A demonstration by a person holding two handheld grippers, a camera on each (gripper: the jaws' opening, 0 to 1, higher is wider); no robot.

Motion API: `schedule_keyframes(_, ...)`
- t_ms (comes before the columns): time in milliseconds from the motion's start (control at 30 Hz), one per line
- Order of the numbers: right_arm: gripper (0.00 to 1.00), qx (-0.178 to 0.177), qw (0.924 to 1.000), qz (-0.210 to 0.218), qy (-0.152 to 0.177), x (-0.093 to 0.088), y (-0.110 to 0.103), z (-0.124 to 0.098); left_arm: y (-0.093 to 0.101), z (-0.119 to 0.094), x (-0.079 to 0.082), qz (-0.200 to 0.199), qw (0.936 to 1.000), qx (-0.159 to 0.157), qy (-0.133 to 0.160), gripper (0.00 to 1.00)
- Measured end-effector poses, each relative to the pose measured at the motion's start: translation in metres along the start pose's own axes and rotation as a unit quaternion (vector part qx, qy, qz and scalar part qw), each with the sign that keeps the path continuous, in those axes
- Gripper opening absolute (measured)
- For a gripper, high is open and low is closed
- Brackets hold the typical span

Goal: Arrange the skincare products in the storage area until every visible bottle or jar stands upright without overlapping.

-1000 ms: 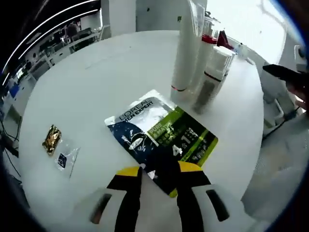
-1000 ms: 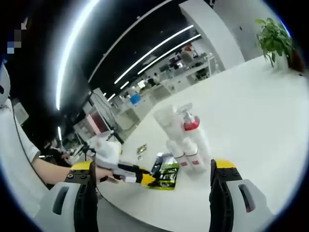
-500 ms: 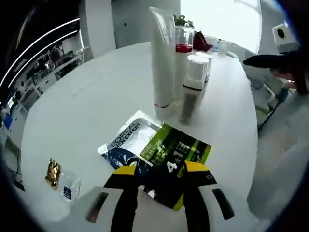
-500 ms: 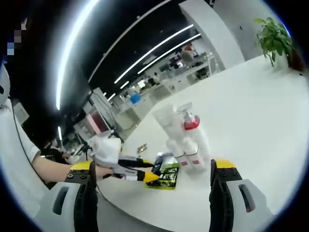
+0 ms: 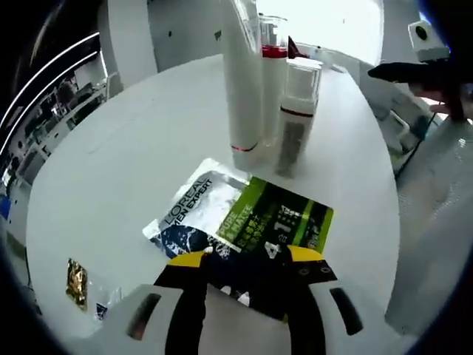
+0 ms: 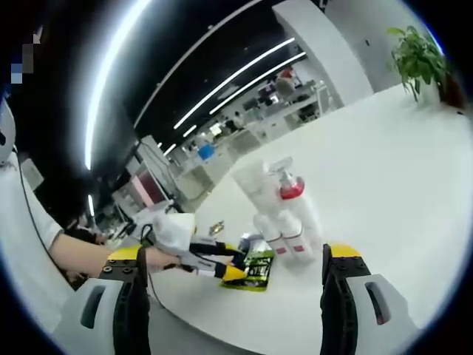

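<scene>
While flat, green-and-navy sachet [image 5: 247, 225].

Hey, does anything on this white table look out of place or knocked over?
The bottles stand upright in a tight cluster: the tall white tube, the red-collared pump bottle, the small white bottle. The odd one is the green and white sachet, lying flat. A gold-wrapped item lies apart.

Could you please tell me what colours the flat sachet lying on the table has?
The sachet is white, dark blue and lime green, clearest in the left gripper view.
</scene>
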State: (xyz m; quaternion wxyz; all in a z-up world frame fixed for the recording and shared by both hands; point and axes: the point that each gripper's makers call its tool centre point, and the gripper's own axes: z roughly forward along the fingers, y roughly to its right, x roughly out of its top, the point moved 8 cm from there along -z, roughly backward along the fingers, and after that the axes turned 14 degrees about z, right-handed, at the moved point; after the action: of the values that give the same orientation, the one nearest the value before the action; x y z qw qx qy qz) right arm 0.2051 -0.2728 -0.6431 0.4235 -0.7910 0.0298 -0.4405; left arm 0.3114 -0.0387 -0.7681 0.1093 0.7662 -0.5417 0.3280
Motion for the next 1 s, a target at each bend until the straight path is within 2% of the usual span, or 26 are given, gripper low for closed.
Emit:
schedule_keyframes(300, 0.97, 0.0, 1.0, 0.0, 0.0, 0.0, 0.0, 0.0, 0.0, -0.002, 0.002, -0.012, 0.9999, 0.004, -0.003, 0.43)
schedule_keyframes(367, 0.97, 0.0, 1.0, 0.001, -0.001, 0.0, 0.0, 0.0, 0.0, -0.002, 0.001, -0.03, 0.9995, 0.005, -0.007, 0.43)
schedule_keyframes(467, 0.97, 0.001, 1.0, -0.001, -0.002, 0.0, -0.001, 0.0, 0.0, -0.003, 0.003, -0.055, 0.9984, 0.004, 0.007, 0.46)
schedule_keyframes(667, 0.97, 0.002, 1.0, -0.005, -0.004, -0.001, -0.001, 0.001, -0.001, -0.009, 0.011, -0.047, 0.9987, 0.009, 0.018, 0.47)
schedule_keyframes(733, 0.97, 0.003, 1.0, -0.007, -0.006, -0.001, -0.001, 0.001, -0.002, -0.011, 0.008, -0.052, 0.9984, 0.013, 0.016, 0.48)
schedule_keyframes(1000, 0.98, 0.007, 0.9996, -0.02, -0.017, -0.004, -0.002, 0.002, -0.001, -0.036, 0.0, -0.084, 0.9955, 0.042, 0.018, 0.55)
